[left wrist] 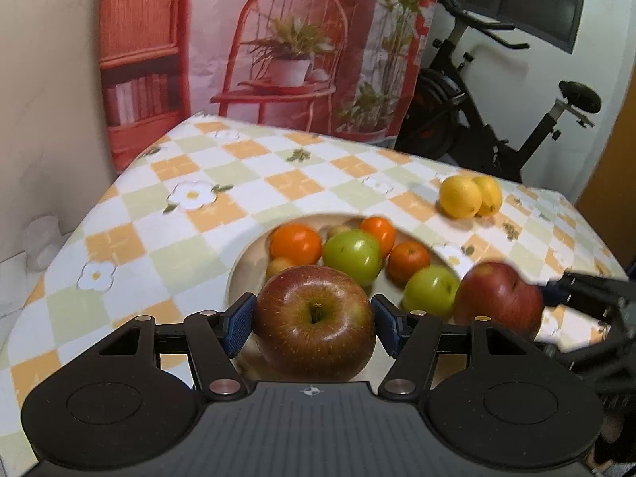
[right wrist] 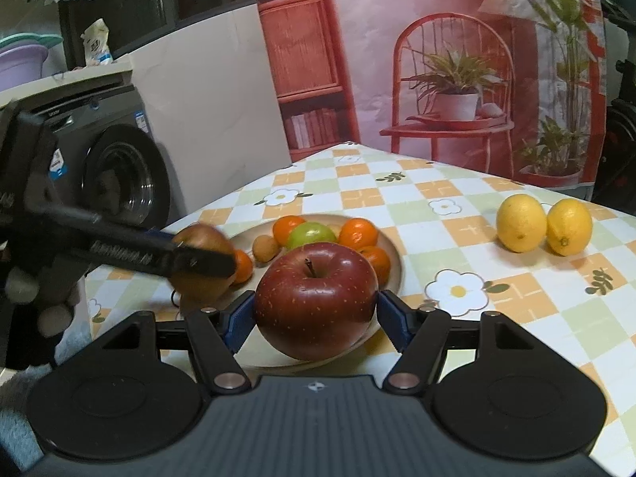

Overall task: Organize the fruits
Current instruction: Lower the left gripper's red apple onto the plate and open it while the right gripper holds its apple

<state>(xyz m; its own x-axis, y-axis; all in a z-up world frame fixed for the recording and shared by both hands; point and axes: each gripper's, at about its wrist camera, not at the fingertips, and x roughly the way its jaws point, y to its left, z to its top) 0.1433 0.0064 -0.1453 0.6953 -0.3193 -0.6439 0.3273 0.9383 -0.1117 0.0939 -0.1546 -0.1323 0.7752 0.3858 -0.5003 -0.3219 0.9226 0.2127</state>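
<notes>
My left gripper (left wrist: 314, 320) is shut on a brownish-red apple (left wrist: 314, 330), held over the near side of a beige plate (left wrist: 238, 266). The plate holds three oranges (left wrist: 296, 243), two green apples (left wrist: 351, 256) and a small tan fruit. My right gripper (right wrist: 317, 318) is shut on a dark red apple (right wrist: 316, 298) above the plate's (right wrist: 395, 266) near edge. In the right wrist view the left gripper (right wrist: 190, 256) reaches in from the left with its apple (right wrist: 198, 238). In the left wrist view the right gripper (left wrist: 572, 298) comes from the right with its apple (left wrist: 497, 298). Two lemons (right wrist: 542, 224) lie on the cloth to the plate's right.
The table wears an orange, green and white checkered cloth (left wrist: 167, 214) with flower prints. A printed backdrop (left wrist: 278, 39) hangs behind it. An exercise bike (left wrist: 477, 111) stands past the far right corner. A washing machine (right wrist: 115, 175) stands off the left edge.
</notes>
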